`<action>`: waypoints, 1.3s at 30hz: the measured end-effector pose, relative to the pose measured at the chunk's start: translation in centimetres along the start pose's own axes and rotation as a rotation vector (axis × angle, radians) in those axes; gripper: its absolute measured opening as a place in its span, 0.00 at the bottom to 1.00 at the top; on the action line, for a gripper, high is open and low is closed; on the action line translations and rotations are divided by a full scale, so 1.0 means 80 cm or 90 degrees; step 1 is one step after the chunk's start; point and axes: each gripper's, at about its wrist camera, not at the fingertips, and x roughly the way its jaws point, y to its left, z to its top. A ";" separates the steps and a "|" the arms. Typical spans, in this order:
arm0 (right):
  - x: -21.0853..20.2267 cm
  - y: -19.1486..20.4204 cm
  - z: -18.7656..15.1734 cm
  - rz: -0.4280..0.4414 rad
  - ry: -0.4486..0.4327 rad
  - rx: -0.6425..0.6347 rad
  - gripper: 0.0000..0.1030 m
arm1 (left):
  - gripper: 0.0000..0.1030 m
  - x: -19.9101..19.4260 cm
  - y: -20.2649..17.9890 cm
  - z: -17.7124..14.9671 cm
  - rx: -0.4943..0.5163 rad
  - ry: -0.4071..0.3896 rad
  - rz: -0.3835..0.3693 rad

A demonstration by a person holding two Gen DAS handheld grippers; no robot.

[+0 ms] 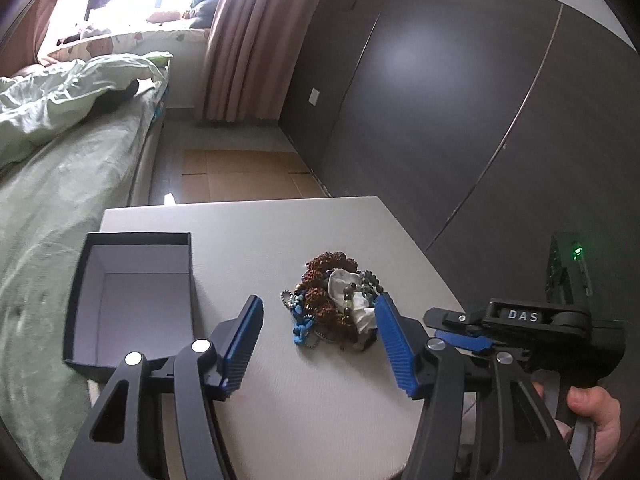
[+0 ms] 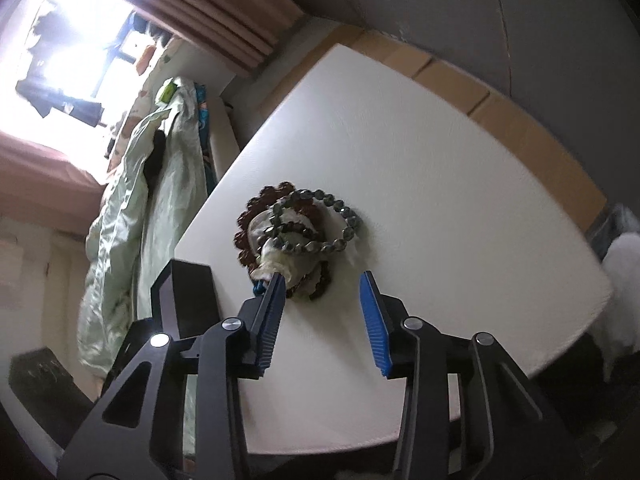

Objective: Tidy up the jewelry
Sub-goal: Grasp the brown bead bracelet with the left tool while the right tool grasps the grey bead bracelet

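Note:
A tangled pile of jewelry (image 1: 334, 300) lies on the white table (image 1: 312, 392): brown seed-bead strands, grey beads, a blue cord and a white cloth scrap. My left gripper (image 1: 318, 304) is open, its blue pads on either side of the pile's near part. An open black box (image 1: 136, 300) with a pale lining stands at the table's left. In the right wrist view the pile (image 2: 296, 236) shows a grey bead bracelet on top. My right gripper (image 2: 322, 280) is open just in front of the pile, empty. It also shows in the left wrist view (image 1: 460, 334) at the right.
A bed with green bedding (image 1: 60, 152) runs along the table's left side. Dark wardrobe doors (image 1: 460, 100) stand to the right. Cardboard (image 1: 240, 176) covers the floor beyond the table's far edge. The black box (image 2: 188, 300) sits left of the right gripper.

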 end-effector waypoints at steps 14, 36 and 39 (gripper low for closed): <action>0.059 -0.028 0.034 0.012 0.041 0.144 0.28 | 0.42 0.090 0.027 0.017 -0.055 0.068 -0.035; 0.014 -0.004 0.050 0.039 -0.057 0.085 0.09 | 0.35 0.164 0.020 0.021 -0.040 0.108 -0.064; 0.008 0.005 0.050 0.050 -0.064 0.068 0.09 | 0.31 0.179 0.025 0.025 -0.050 0.124 -0.074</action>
